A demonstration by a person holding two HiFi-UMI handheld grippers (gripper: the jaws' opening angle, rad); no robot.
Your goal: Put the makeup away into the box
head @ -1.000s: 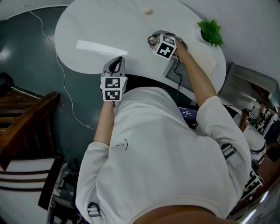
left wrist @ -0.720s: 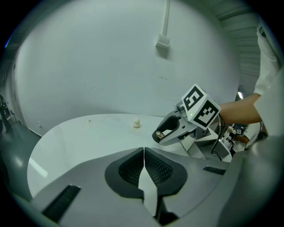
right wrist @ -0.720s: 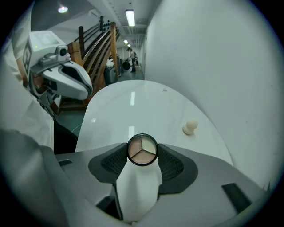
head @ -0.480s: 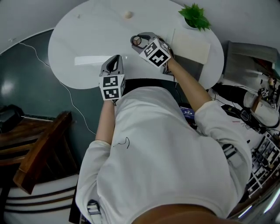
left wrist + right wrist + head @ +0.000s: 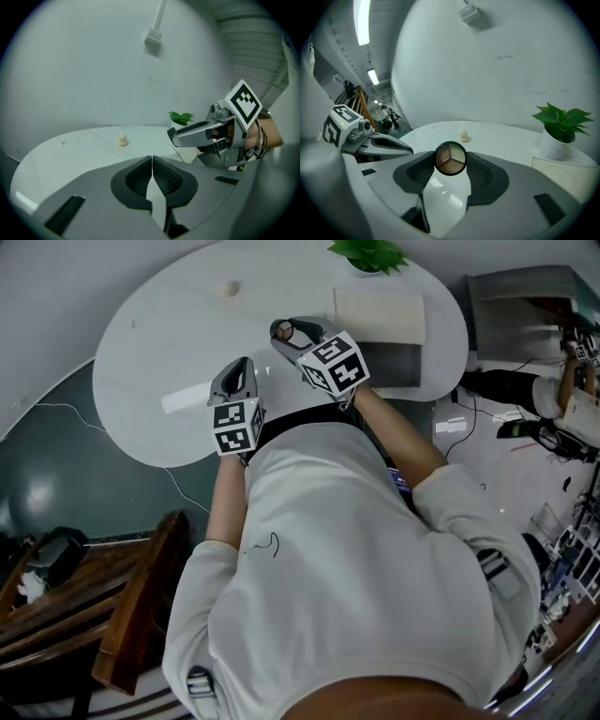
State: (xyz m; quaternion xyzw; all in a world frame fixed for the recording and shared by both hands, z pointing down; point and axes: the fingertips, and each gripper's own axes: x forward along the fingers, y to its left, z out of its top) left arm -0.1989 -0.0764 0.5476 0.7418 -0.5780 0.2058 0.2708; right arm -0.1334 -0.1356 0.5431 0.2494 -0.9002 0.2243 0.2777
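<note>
The white table [image 5: 159,352] is smooth and glossy; the round compact [image 5: 450,158] has a shiny black plastic rim.

Downward view over the person's white shirt [image 5: 356,568] to a white oval bench [image 5: 159,343]. The left hand-held gripper [image 5: 242,367] hung over the bench's near edge, while the right hand-held gripper [image 5: 289,332] carried a round compact [image 5: 284,330] at its tip, near a flat cream box [image 5: 380,315]. A potted plant [image 5: 370,251] and a small cream object [image 5: 230,289] stood toward the far edge.

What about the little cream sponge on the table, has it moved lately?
No. The cream makeup sponge keeps its spacing from the potted plant; only the head camera swung.
</note>
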